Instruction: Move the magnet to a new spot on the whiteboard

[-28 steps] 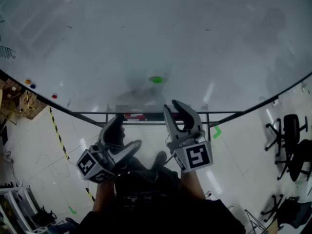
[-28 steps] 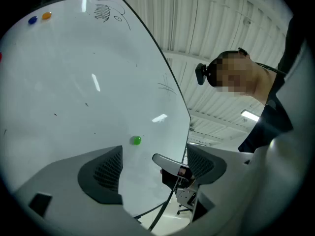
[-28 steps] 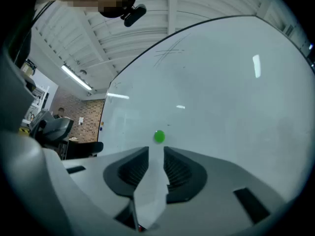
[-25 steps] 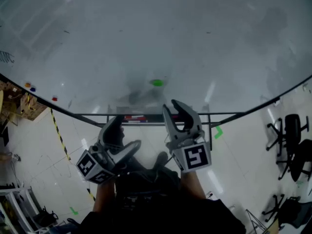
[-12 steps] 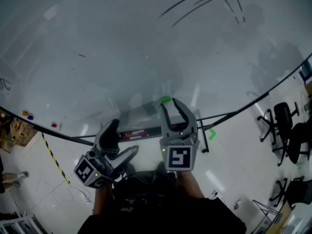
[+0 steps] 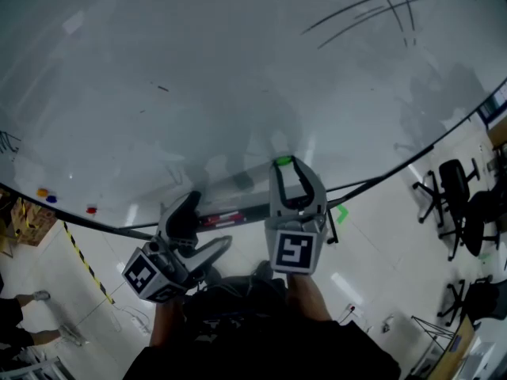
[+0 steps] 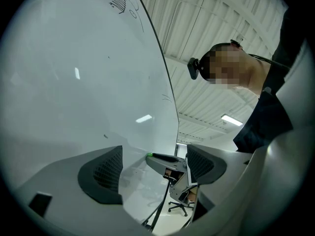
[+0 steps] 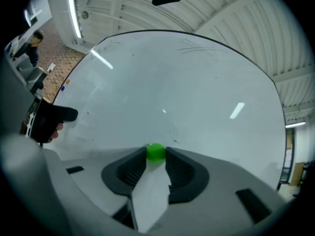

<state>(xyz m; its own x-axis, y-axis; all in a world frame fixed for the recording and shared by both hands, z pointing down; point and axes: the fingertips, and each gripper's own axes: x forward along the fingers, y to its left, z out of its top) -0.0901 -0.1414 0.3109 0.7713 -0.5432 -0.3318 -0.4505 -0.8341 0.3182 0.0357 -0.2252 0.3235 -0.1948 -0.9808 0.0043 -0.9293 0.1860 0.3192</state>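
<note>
Field notes, standing at the whiteboard (image 6: pixel 198 77).

My right gripper (image 6: pixel 286 167) is held out level at the board. Its jaws have just been closing, and the green magnet (image 8: pixel 156 152) sits between their tips. The pads touch it on both sides, so I read this as a pinch. The magnet is on the lower part of the whiteboard, just above the bottom frame and the pen tray (image 6: pixel 230 216).

My left gripper (image 6: pixel 207 222) is lower and to the left, clear of the board, tilted up a little. Its jaws are spread with nothing between them — through the gap I see only the board and my other gripper.

Elsewhere: 3 small magnets (image 6: pixel 51 199), orange, blue and red, near the board's lower left edge, well apart from the green one. Black curved pen strokes (image 6: pixel 380 6) mark the upper right. Office chairs (image 6: pixel 455 188) stand on the floor to the right.
</note>
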